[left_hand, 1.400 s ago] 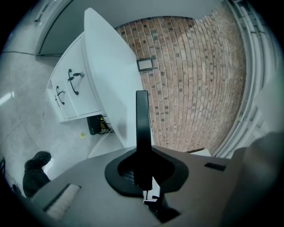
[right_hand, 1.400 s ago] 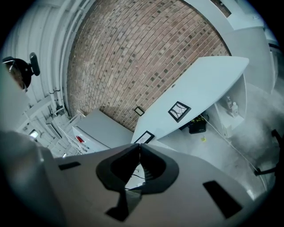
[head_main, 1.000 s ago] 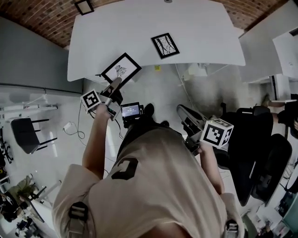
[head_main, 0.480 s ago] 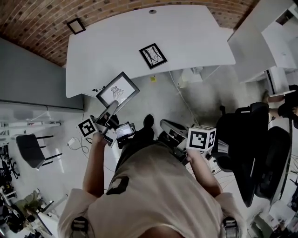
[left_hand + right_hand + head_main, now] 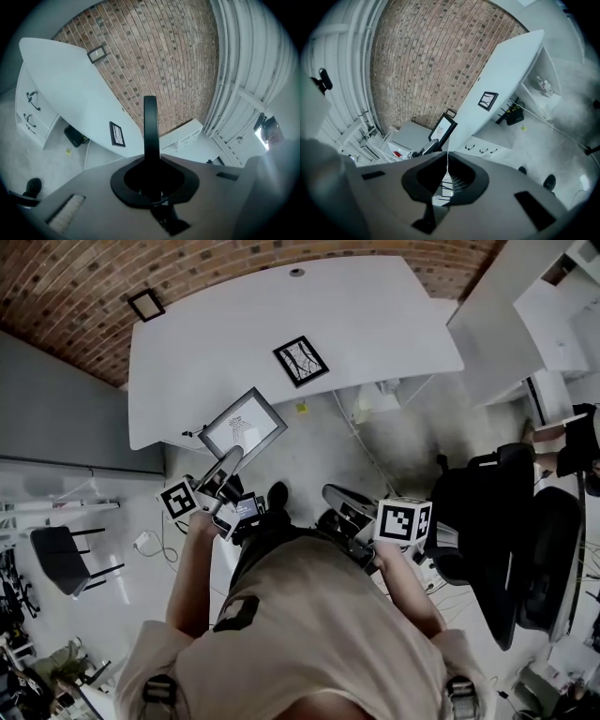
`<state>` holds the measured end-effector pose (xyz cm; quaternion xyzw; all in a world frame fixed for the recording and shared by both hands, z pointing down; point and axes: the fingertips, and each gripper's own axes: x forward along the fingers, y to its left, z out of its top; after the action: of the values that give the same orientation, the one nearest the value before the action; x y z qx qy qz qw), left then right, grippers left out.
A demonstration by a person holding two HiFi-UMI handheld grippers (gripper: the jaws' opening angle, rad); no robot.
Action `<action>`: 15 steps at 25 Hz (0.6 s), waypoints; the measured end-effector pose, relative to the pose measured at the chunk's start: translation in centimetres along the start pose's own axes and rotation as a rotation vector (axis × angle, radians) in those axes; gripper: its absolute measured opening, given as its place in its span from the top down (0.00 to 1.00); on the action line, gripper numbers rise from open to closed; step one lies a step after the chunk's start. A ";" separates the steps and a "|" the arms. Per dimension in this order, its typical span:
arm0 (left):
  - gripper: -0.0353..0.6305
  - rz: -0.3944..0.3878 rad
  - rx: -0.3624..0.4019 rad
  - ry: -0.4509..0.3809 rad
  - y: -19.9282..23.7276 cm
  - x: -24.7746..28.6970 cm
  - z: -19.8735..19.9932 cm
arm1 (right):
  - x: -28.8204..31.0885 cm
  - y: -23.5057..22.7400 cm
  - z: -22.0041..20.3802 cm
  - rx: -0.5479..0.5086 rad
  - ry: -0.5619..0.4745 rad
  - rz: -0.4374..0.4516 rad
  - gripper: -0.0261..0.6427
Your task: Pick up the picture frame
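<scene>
- Soft, even light; the broad white counter [image 5: 281,315] is bright without glare, casting a faint shadow on the pale floor [image 5: 319,456] below its edge.
- Colours look washed out and greyish.
- Both gripper views bow straight lines strongly, with black corners.
- There, the near foreground is blurred, the black-rimmed picture frame [image 5: 150,122] a dark silhouette, the red-brown brick wall [image 5: 159,61] fairly sharp.

rough brick wall [image 5: 56,296], smooth matt table [image 5: 375,306], picture frame [image 5: 244,423] with smooth dark rim
</scene>
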<state>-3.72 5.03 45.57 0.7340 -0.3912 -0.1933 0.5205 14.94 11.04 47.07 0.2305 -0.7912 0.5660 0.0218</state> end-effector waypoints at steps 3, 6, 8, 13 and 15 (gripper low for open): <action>0.92 -0.029 -0.007 0.016 0.6 0.5 1.3 | 1.2 1.2 0.6 0.031 -0.034 0.006 0.95; 0.92 -0.059 -0.015 0.048 1.7 0.9 2.9 | 2.9 1.7 1.4 0.044 -0.067 -0.027 0.95; 0.92 -0.079 -0.027 0.078 2.8 1.3 4.2 | 4.4 2.0 2.1 0.051 -0.094 -0.054 0.95; 0.92 -0.133 -0.054 0.142 4.9 2.1 8.0 | 8.3 3.1 3.6 0.039 -0.137 -0.128 0.95; 0.92 -0.157 -0.048 0.158 5.4 2.3 9.3 | 9.6 3.6 4.1 0.030 -0.144 -0.148 0.95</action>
<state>-10.77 -3.30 47.25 0.7625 -0.2857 -0.1843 0.5505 5.89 4.99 45.26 0.3288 -0.7630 0.5565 0.0032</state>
